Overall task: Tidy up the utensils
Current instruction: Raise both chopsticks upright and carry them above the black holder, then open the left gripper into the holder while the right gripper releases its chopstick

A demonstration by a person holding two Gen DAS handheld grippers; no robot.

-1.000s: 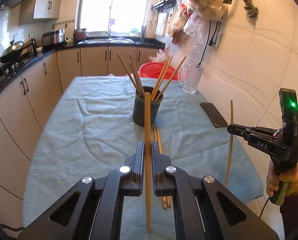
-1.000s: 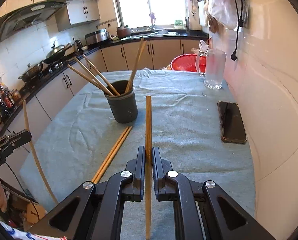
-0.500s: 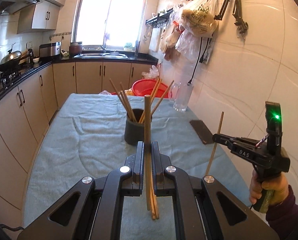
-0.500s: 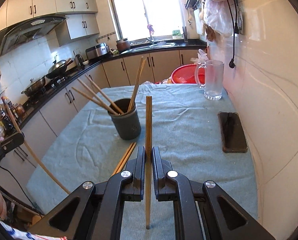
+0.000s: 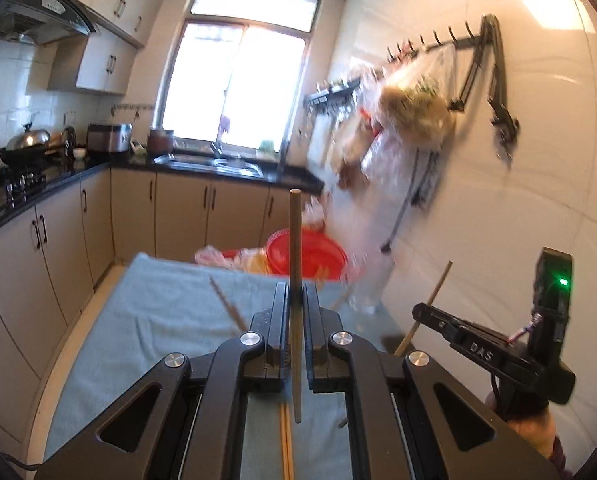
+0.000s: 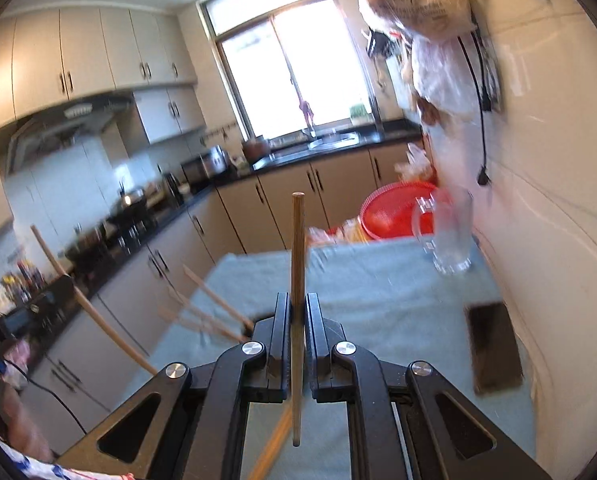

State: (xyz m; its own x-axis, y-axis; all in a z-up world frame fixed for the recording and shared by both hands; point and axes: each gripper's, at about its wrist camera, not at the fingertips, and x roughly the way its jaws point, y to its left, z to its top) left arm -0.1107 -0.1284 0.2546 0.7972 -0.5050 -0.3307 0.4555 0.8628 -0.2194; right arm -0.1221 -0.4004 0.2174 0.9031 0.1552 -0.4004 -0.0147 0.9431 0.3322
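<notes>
- Since a second ago I see both views lifted: the table [image 5: 170,308] has dropped low and window, cabinets and wall hooks fill the upper part, much of it blurred.
- The cloth on the table is pale blue, soft and creased; beyond my jaws stand a round red basin [image 5: 318,252] and a clear glass mug [image 6: 448,236], and a flat dark phone [image 6: 494,348] lies right of my right jaws.
- The cup has sunk behind the jaws; only slanted wooden sticks [image 6: 214,300] show, left of my right jaws.
- My left gripper [image 5: 296,300] is clamped on a thin round wooden chopstick [image 5: 295,240], upright between the jaws as before.
- My right gripper [image 6: 297,308] is clamped the same way on its own chopstick [image 6: 298,240].
- Two loose chopsticks [image 5: 285,440] lie on the cloth below my left jaws.
</notes>
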